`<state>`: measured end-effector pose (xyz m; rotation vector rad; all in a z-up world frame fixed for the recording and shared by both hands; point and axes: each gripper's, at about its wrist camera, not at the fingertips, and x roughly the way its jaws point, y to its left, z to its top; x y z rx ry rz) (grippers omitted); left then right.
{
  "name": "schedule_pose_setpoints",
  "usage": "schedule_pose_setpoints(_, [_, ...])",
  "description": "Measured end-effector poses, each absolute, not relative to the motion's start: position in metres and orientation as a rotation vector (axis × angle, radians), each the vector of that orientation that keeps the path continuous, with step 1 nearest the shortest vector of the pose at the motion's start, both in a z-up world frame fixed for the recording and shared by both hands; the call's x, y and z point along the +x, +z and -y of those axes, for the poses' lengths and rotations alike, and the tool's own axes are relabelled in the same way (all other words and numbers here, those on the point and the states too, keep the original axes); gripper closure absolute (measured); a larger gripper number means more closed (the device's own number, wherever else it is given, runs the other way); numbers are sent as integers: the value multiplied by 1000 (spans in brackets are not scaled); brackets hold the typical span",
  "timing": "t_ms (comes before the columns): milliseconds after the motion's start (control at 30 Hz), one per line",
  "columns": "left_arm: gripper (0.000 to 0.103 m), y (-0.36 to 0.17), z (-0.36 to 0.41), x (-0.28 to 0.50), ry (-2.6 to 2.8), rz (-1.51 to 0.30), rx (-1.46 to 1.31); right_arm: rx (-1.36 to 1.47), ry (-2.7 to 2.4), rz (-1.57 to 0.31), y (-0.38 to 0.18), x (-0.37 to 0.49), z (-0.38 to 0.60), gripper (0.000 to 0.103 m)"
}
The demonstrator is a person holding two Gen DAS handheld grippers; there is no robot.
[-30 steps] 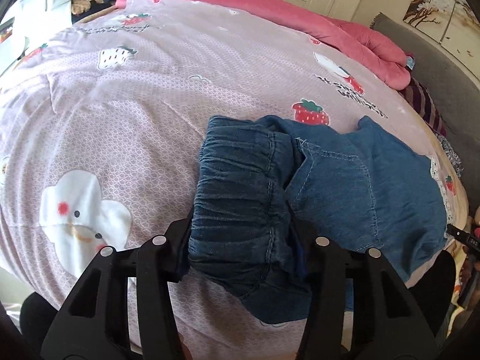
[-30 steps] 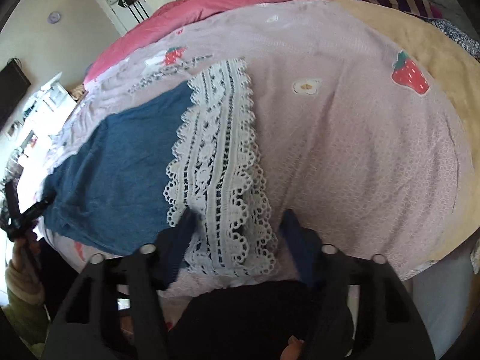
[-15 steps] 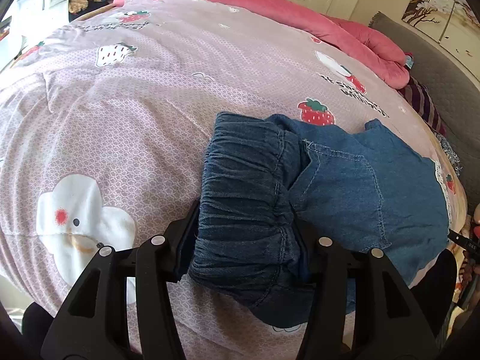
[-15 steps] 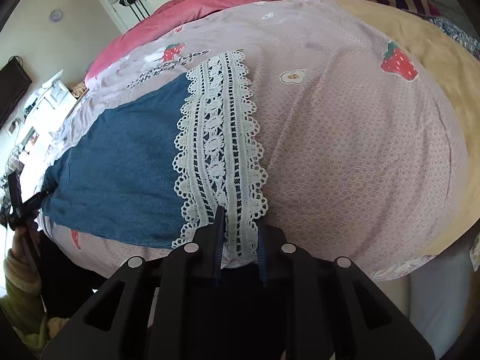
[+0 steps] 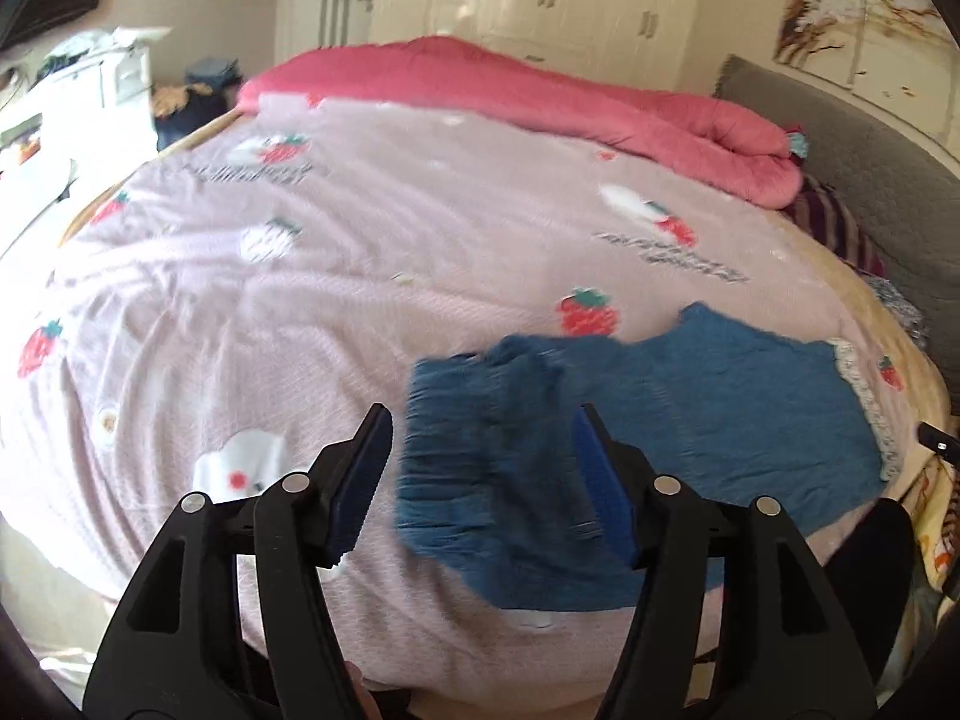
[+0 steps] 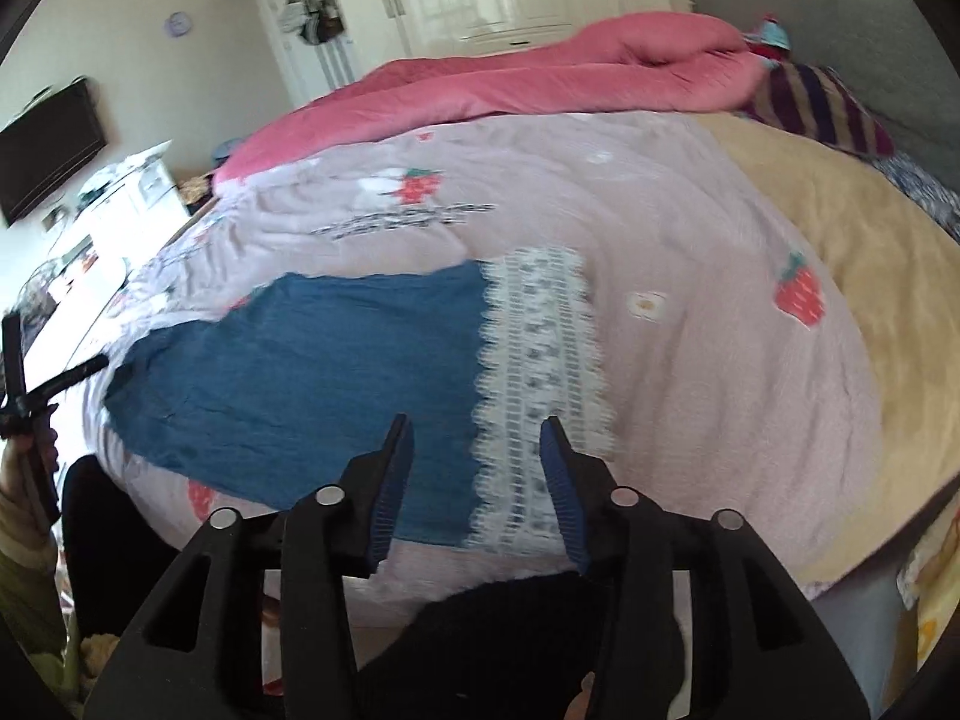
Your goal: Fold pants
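Note:
Blue denim pants [image 5: 720, 408] lie flat near the front edge of the lilac strawberry bedspread [image 5: 300, 300]. Their gathered waistband [image 5: 480, 468] is on the left and a white lace hem [image 5: 864, 408] on the right. My left gripper [image 5: 480, 420] hovers above the waistband, its jaws opening, and the pads do not press the cloth. In the right wrist view the denim [image 6: 336, 360] and the lace hem [image 6: 540, 330] lie on the bed. My right gripper [image 6: 475, 426] hangs over the hem's near end, jaws opening, holding nothing.
A rolled pink quilt [image 5: 540, 96] runs along the far side of the bed. A grey headboard [image 5: 870, 138] and a striped pillow [image 6: 822, 108] are on the right. White furniture [image 5: 90, 90] and a wall TV [image 6: 48, 144] stand to the left. A hand holds the other gripper [image 6: 24, 396].
Both grippers have risen away from the pants. The left one let go of the waistband. The right one closed on the lace hem half a second ago, then opened and released it.

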<state>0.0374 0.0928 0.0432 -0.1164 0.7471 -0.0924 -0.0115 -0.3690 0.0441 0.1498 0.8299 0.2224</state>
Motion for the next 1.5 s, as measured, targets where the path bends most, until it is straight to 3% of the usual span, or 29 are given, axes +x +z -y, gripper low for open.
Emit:
schedule_pose_setpoints(133, [45,38,-51,41,-195,-763,-90,132,277,-874,36,5,340,52])
schedule_pose_setpoints(300, [45,-6,-1,51,-244,-866,33,137,256,-989,11,25,324,43])
schedule_pose_setpoints(400, [44,-34,-4,59,-229,-920,74,177,242,-1087,-14,33,324,39])
schedule_pose_setpoints(533, [42,-42,-7,56,-254,-877,113,189,261,-1054,-12,30,322,31])
schedule_pose_setpoints(600, [42,-35,-7,54,-257,-880,110,230,267,-1014,-3,24,328,31])
schedule_pose_setpoints(867, [10,44,23,54,-415,-737,128,298,141,-872,28,-19,380,24])
schedule_pose_setpoints(1200, [10,73,141,113,-679,-702,194,417,69,-891,6,-39,413,20])
schedule_pose_setpoints(1500, [10,41,232,176,-819,-813,272,491,75,-939,-12,-28,415,20])
